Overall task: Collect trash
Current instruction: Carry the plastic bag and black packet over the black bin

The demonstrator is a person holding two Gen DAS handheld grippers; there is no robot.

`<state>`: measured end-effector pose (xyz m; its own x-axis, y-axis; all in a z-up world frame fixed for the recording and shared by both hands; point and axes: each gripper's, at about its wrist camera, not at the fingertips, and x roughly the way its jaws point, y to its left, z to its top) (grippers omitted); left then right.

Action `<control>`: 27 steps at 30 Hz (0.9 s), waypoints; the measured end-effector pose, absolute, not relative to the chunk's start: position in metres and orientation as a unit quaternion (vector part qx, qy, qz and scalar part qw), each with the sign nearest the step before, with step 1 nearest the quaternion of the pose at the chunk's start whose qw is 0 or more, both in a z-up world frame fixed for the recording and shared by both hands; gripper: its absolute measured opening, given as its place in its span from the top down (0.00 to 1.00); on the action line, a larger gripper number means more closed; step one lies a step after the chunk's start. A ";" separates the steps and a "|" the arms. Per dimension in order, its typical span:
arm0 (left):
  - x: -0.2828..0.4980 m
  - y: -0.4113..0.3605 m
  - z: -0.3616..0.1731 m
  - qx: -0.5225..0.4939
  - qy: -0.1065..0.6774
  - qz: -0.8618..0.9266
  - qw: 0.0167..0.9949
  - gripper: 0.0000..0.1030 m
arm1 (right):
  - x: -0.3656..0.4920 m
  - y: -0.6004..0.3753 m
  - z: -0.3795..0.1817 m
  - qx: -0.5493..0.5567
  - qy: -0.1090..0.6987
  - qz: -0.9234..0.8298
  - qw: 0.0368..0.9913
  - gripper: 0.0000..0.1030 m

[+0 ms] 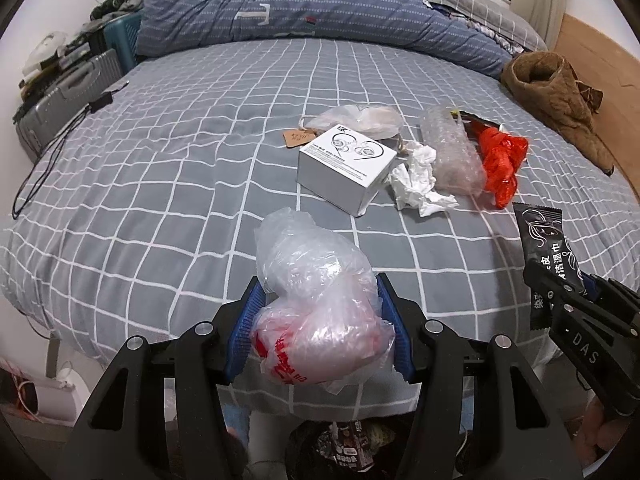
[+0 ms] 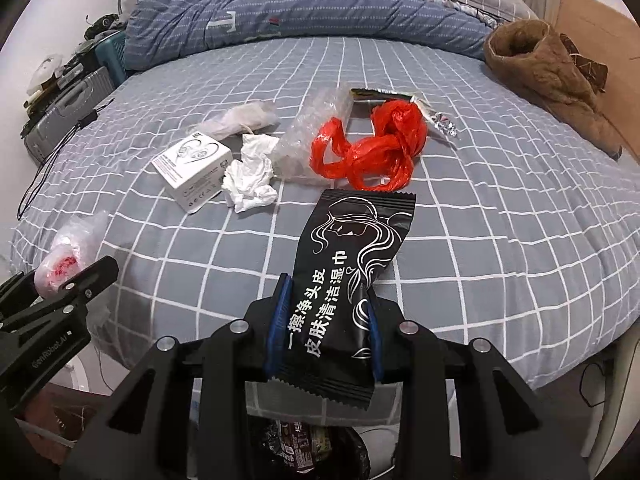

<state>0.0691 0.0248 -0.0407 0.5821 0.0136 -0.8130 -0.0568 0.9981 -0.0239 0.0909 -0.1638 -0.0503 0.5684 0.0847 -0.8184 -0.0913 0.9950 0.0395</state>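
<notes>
My left gripper [image 1: 318,300] is shut on a crumpled clear plastic bag [image 1: 316,300] with red print, held above the bed's near edge; it also shows in the right wrist view [image 2: 66,256]. My right gripper [image 2: 328,316] is shut on a black wet-wipe packet [image 2: 348,276], also seen in the left wrist view [image 1: 548,256]. On the bed lie a white earphone box [image 1: 346,168], crumpled white tissue [image 1: 418,178], bubble wrap [image 1: 454,152], a red plastic bag [image 2: 368,148], a whitish plastic bag [image 1: 360,120] and a foil wrapper [image 2: 440,120].
A trash bin with a dark liner and wrappers [image 2: 312,448] sits below both grippers at the bed's foot. A brown coat [image 2: 552,76] lies at the right, a blue quilt [image 1: 304,8] at the back. A black cable [image 1: 52,148] and a suitcase [image 1: 60,100] are at the left.
</notes>
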 end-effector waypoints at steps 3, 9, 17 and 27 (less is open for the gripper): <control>0.063 0.023 -0.035 -0.020 0.454 0.020 0.890 0.47 | 0.085 -0.164 -0.045 -0.003 0.460 0.052 0.887 0.69; 0.054 0.023 -0.027 -0.018 0.454 0.022 0.890 0.47 | 0.073 -0.162 -0.035 -0.005 0.454 0.057 0.889 0.69; 0.039 0.018 -0.010 -0.010 0.446 0.017 0.895 0.47 | 0.054 -0.159 -0.019 -0.009 0.446 0.061 0.893 0.69; 0.016 0.014 0.005 -0.011 0.442 0.010 0.897 0.47 | 0.029 -0.157 -0.002 -0.011 0.436 0.062 0.898 0.69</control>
